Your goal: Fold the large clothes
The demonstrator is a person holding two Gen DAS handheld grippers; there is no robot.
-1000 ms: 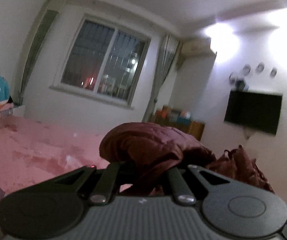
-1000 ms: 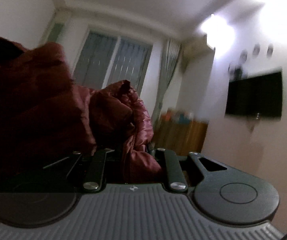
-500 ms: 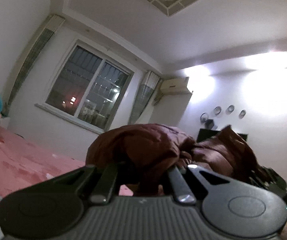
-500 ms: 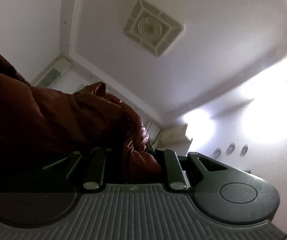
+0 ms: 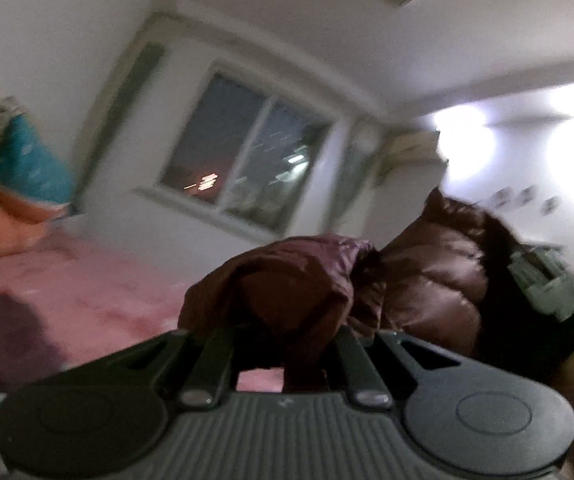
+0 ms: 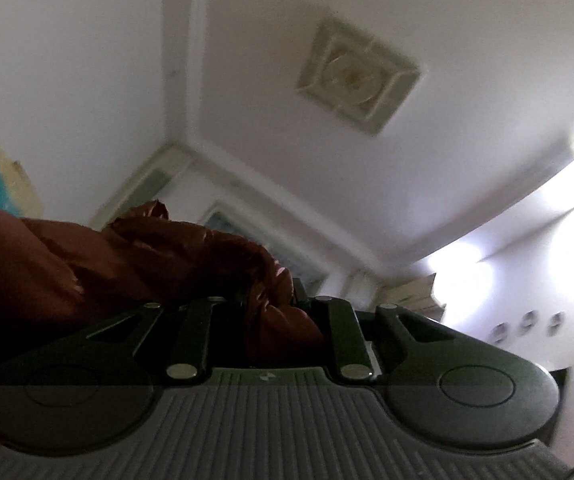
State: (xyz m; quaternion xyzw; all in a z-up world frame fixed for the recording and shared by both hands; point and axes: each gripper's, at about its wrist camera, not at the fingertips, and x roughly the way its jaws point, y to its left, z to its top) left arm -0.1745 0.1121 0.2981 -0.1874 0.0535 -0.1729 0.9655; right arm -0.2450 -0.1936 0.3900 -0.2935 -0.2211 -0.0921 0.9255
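- Both grippers have been swung upward within the last second: the right gripper (image 6: 275,316) now faces the ceiling, so the jacket is judged mid-lift.
- Left gripper (image 5: 287,344) is clamped on the maroon puffer jacket (image 5: 307,284), bunched above the pink bed (image 5: 99,280) at 9 o'clock.
- Jacket fabric is likewise pinched between the right fingers.

White walls, dark window (image 5: 243,160), pink bed (image 5: 99,284), square ceiling fixture (image 6: 357,76), bright wall lamp (image 5: 461,124)

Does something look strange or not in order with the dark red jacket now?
The dark red jacket is bunched up, not flat: it is held above the pink bed by the left gripper and right gripper. Nothing looks torn or spilled.
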